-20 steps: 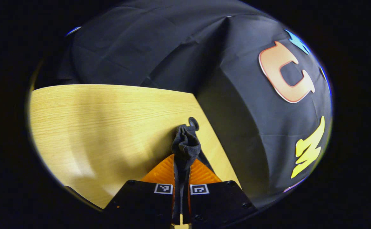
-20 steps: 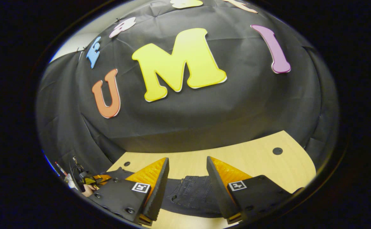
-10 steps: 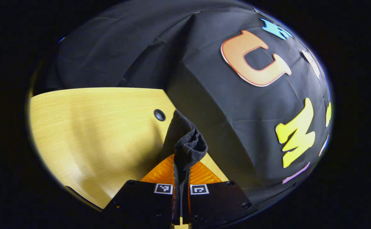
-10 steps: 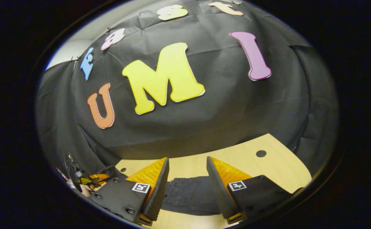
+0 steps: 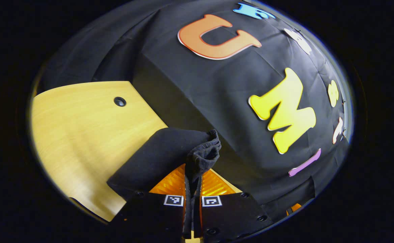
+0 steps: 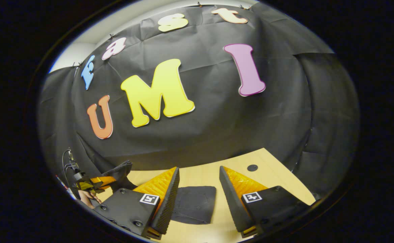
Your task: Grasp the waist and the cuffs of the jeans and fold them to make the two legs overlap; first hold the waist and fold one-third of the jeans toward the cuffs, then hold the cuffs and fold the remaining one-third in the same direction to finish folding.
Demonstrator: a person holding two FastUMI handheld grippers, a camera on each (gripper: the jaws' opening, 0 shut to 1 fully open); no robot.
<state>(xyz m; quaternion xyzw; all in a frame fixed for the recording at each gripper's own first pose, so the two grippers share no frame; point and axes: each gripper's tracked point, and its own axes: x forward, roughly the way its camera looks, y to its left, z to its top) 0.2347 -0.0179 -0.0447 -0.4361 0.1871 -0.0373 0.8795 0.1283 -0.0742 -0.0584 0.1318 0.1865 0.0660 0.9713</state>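
The dark jeans [image 5: 163,152] hang in a bunched fold from my left gripper [image 5: 193,168], which is shut on their end and held above the wooden table [image 5: 75,128]. Which end it grips I cannot tell. In the right gripper view the rest of the jeans [image 6: 193,204] lies flat on the table [image 6: 268,179], below and between the fingers of my right gripper [image 6: 198,168]. That gripper is open and holds nothing. At the far left of that view, the left gripper [image 6: 95,184] lifts a flap of the fabric [image 6: 121,168], with a hand [image 6: 87,195] behind it.
The black cloth wall closes the table's far side and corner in both views. A round hole [image 5: 119,101] sits near the table's far edge, and another hole [image 6: 252,167] lies to the right of the jeans.
My left gripper has swung round with the fabric still clamped, and more of the jeans now trails beside it. The right gripper has stayed open and turned slightly; the jeans under it show a shorter, squared end.
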